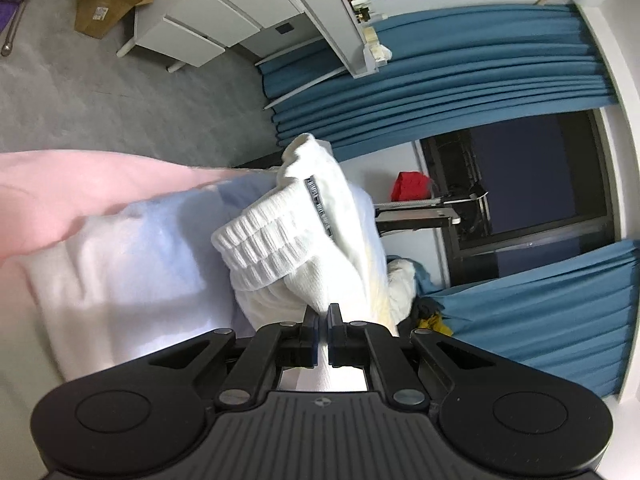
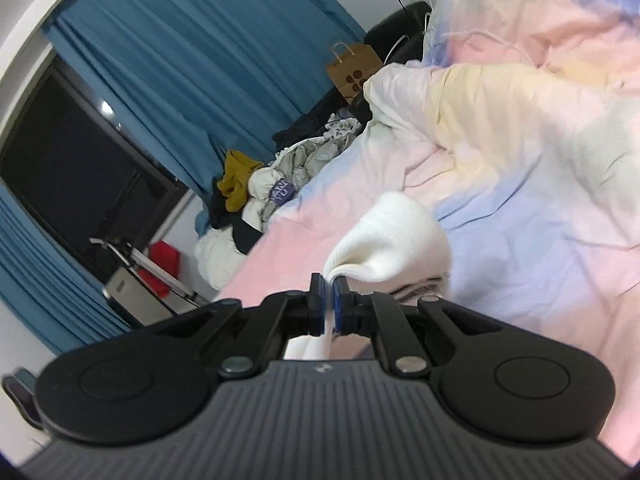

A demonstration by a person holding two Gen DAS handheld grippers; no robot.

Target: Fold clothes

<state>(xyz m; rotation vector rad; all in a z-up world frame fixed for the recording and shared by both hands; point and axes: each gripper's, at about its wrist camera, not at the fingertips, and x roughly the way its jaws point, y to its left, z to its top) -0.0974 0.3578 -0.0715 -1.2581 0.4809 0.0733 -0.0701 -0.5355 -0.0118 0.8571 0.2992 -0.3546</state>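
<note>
A white knitted garment with a ribbed cuff (image 1: 304,248) hangs bunched in front of my left gripper (image 1: 323,314), which is shut on its lower fold. A small dark label shows on it. In the right wrist view my right gripper (image 2: 327,284) is shut on another white edge of the garment (image 2: 392,240), held above a bed with pastel pink, blue and yellow bedding (image 2: 520,220). The same bedding shows pink and pale blue in the left wrist view (image 1: 120,248).
A pile of clothes (image 2: 272,184) lies at the bed's far edge, with a brown paper bag (image 2: 352,72) behind it. Blue curtains (image 1: 480,80) frame a dark window (image 1: 540,180). White drawers (image 1: 208,28) and a cardboard box (image 1: 108,0) stand on the grey floor.
</note>
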